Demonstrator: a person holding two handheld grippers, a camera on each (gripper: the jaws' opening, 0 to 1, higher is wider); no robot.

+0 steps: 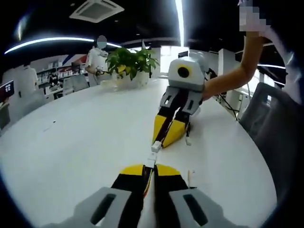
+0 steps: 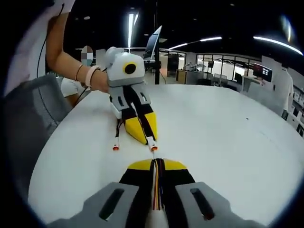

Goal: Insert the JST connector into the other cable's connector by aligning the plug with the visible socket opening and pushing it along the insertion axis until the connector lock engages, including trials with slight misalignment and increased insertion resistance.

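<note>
In the left gripper view, my left gripper (image 1: 150, 169) is shut on a cable of red and yellow wires, and its small white connector (image 1: 151, 161) pokes out past the yellow tips. Facing it, my right gripper (image 1: 167, 137) holds the other white connector (image 1: 156, 147); the two connectors stand nearly end to end, roughly in line. In the right gripper view, my right gripper (image 2: 156, 165) is shut on a multicoloured cable (image 2: 156, 190). Opposite it, the left gripper (image 2: 141, 128) holds out its orange-tipped connector (image 2: 153, 147) just above the white table (image 2: 228, 137).
A loose cable end (image 1: 188, 140) lies beside the right gripper, and another loose end (image 2: 115, 147) beside the left one. A potted plant (image 1: 130, 64) stands at the table's far edge. A grey chair (image 1: 275, 118) sits by the table, and a person's arm (image 1: 232, 78) holds the right gripper.
</note>
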